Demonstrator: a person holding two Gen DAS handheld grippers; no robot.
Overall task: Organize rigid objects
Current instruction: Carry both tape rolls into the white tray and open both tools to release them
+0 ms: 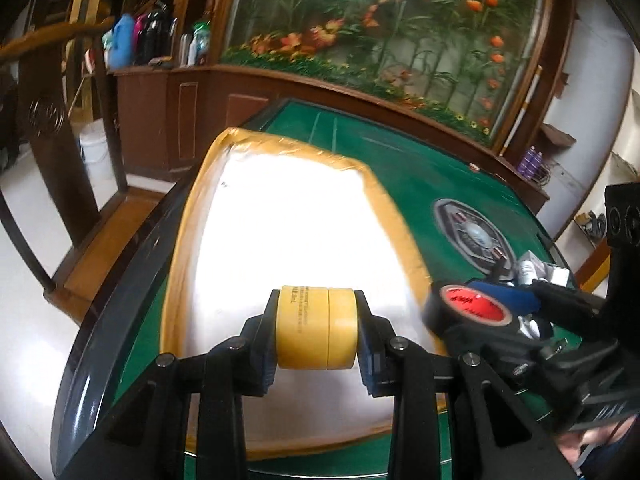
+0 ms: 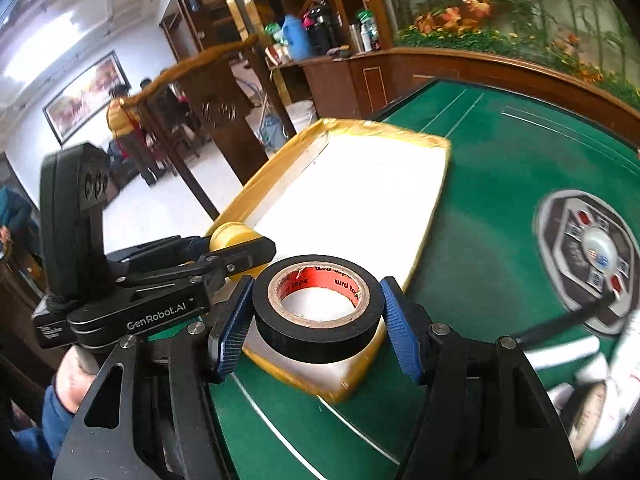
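A yellow tape roll (image 1: 316, 326) sits edge-on between the pads of my left gripper (image 1: 317, 330), which is shut on it above the white tray (image 1: 280, 220) with the yellow taped rim. My right gripper (image 2: 316, 312) is shut on a black tape roll (image 2: 318, 322) with a red core label, held flat over the tray's near corner (image 2: 352, 384). In the left wrist view that black tape roll (image 1: 468, 306) hangs at the right, just past the tray's right rim. In the right wrist view the left gripper (image 2: 236, 248) and its yellow tape roll (image 2: 230, 236) hover over the tray's left side.
The tray lies on a green felt game table (image 2: 500, 184) with a round control panel (image 2: 592, 256) in its middle. White items (image 2: 600, 408) lie at the table's near right. A wooden cabinet (image 1: 168, 120) with bottles and a flower mural stand behind. People stand far off at the left.
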